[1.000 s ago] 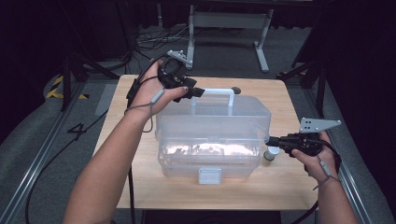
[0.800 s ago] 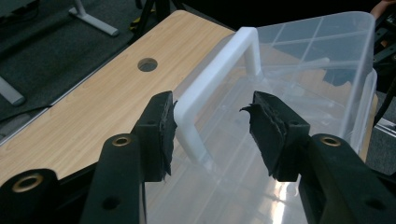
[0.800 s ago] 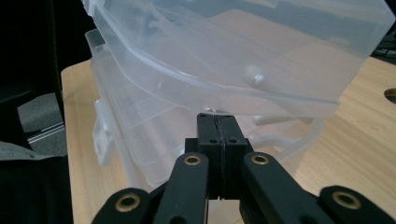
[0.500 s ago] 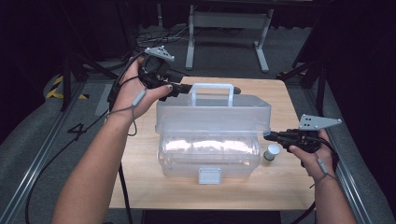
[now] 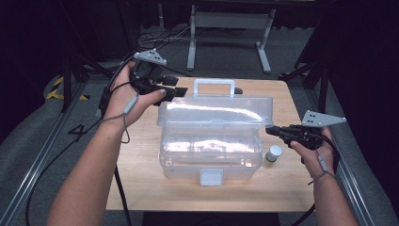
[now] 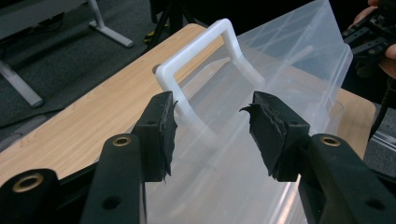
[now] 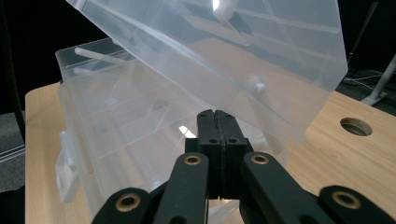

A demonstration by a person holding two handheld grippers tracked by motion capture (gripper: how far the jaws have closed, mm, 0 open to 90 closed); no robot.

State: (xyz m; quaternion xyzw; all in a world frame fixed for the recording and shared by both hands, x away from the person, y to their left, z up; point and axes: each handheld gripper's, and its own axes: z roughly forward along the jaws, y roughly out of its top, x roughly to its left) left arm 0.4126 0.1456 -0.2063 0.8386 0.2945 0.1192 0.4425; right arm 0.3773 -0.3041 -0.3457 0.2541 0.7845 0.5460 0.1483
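My left gripper has its fingers wide apart, just by the white handle on the lid. The clear box sits mid-table with its lid tipped up. My right gripper is pinched together, empty, beside the box.

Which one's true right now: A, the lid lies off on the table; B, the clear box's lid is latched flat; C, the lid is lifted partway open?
C: the lid slants up off the clear storage box, hinged at the back, with the shut right gripper under its edge.
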